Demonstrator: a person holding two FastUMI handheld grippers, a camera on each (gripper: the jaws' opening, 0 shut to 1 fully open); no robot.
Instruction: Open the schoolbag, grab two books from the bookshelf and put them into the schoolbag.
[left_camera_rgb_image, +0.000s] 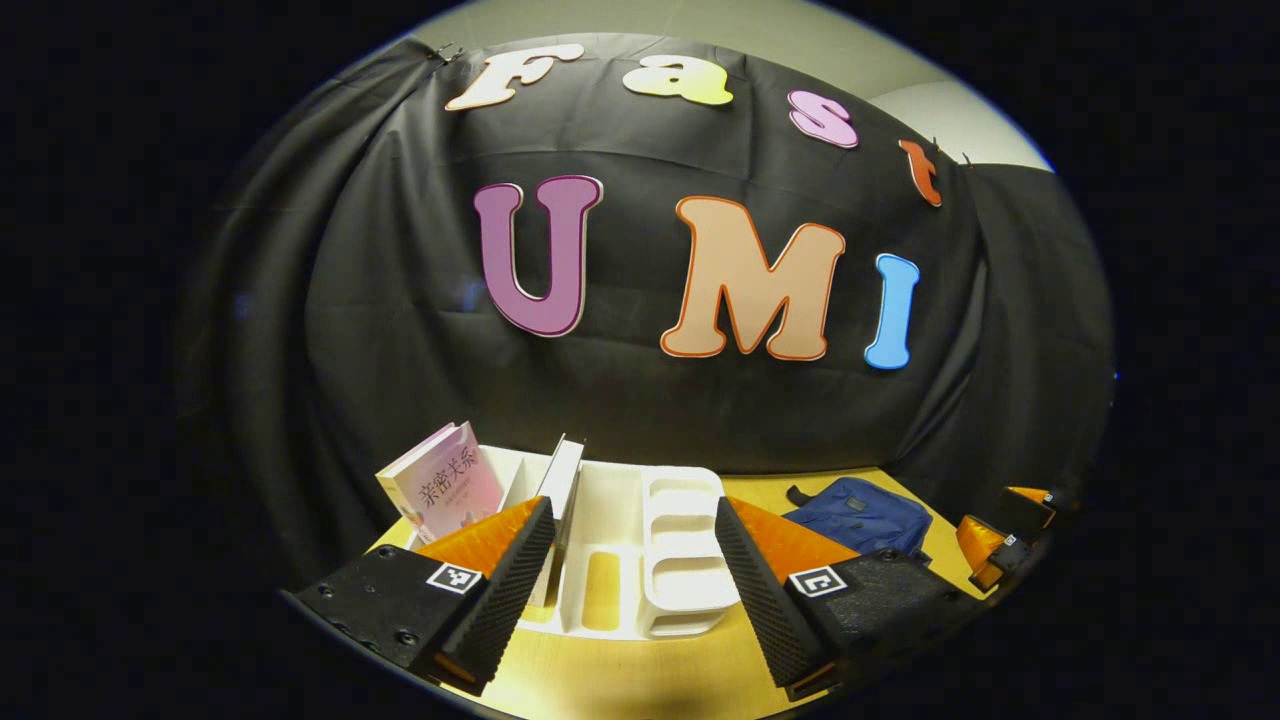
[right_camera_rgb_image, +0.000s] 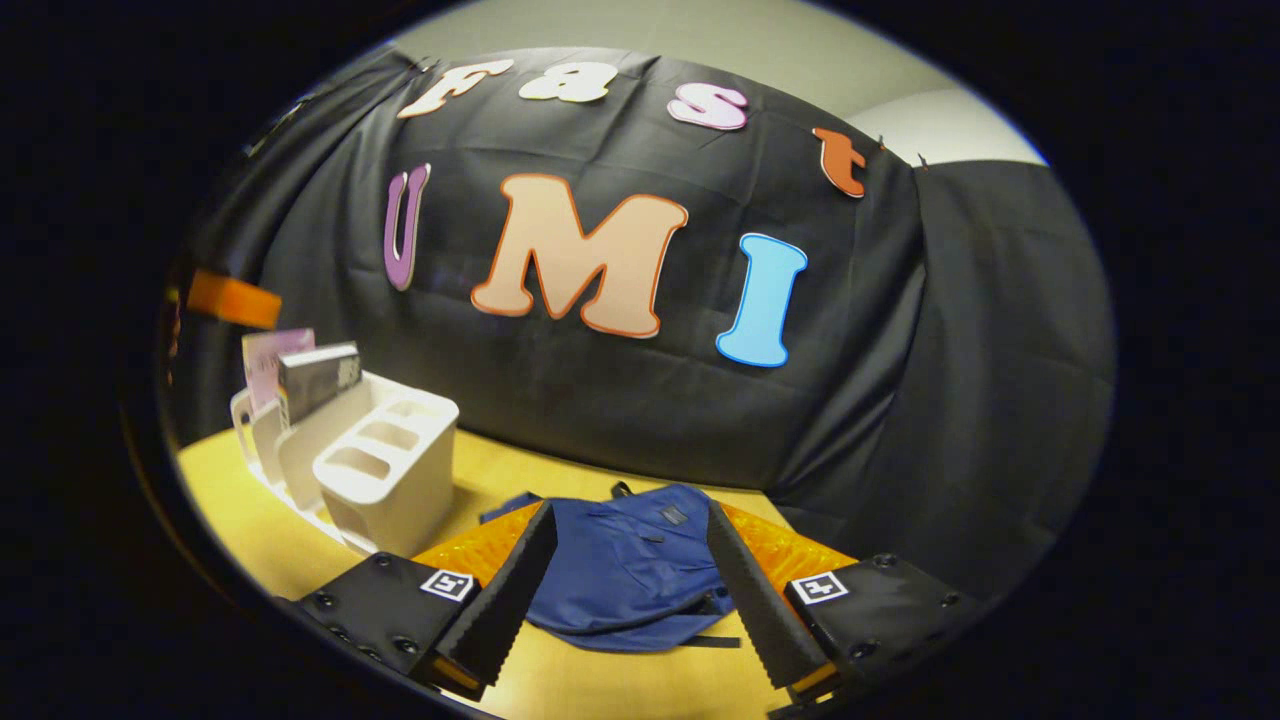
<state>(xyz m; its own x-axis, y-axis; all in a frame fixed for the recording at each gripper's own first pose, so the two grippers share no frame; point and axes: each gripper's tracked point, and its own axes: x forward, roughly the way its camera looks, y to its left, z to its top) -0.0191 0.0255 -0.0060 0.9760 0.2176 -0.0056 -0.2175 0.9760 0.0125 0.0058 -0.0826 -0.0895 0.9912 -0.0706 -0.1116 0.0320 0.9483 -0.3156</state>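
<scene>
A white bookshelf (left_camera_rgb_image: 640, 560) stands on the yellow table (left_camera_rgb_image: 620, 680), straight ahead of my left gripper (left_camera_rgb_image: 632, 572), which is open and holds nothing. A pink book (left_camera_rgb_image: 445, 485) leans in its left end, and a second book (left_camera_rgb_image: 562, 475) stands edge-on beside it. A blue schoolbag (left_camera_rgb_image: 860, 515) lies flat to the right of the shelf. In the right gripper view the schoolbag (right_camera_rgb_image: 630, 565) lies between the fingers of my right gripper (right_camera_rgb_image: 628, 578), which is open above it. The shelf (right_camera_rgb_image: 370, 470) with both books (right_camera_rgb_image: 318, 375) is at the left there.
The black cloth wall closes off the back of the table right behind the shelf and bag. The right gripper (left_camera_rgb_image: 1000, 540) shows at the far right of the left gripper view. Bare table (right_camera_rgb_image: 250, 520) lies in front of the shelf.
</scene>
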